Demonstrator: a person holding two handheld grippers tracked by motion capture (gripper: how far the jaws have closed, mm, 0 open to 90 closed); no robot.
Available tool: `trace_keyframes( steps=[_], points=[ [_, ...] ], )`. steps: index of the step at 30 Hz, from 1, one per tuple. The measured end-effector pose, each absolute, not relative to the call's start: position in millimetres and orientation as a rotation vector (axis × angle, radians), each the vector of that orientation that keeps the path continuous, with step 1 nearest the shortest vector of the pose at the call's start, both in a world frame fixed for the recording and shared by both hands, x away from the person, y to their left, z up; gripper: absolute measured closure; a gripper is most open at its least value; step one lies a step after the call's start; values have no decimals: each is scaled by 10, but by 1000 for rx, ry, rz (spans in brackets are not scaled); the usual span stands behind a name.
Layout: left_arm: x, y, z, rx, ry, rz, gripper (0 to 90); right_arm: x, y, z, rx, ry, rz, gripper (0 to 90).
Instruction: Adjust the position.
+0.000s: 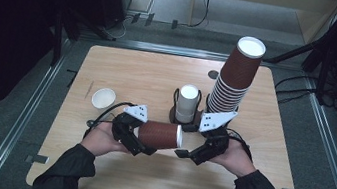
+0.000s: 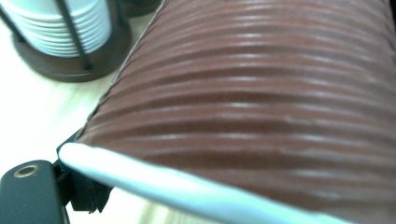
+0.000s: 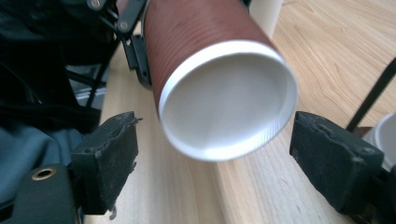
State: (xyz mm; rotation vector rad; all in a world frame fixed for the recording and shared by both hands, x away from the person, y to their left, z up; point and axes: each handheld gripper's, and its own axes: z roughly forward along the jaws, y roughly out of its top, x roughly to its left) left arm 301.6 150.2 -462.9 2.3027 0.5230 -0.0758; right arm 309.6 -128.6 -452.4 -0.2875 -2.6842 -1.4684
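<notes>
A brown ribbed paper cup lies on its side above the table's front middle, its white rim pointing right. My left gripper is shut on the cup's body, which shows close up in the left gripper view beside one black finger. My right gripper faces the cup's open mouth. Its jaws stand wide on either side of the rim, and both pads are clear of it.
A tall leaning stack of brown cups stands at the back right of the wooden table. A dark wire holder with white cups is just behind my grippers. A small white cup sits at the left.
</notes>
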Motion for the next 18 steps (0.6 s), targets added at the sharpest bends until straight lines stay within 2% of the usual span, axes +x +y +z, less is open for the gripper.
trace_keyframes(
  steps=[10, 18],
  points=[
    [3023, 1376, -4717, 2426, 537, -54, 82, 3099, -1275, -4574, -276, -2792, -1373, 156],
    [3011, 1243, -4762, 2477, 523, -109, 81, 3069, -1193, -4613, -225, -2806, -1328, 156]
  ],
)
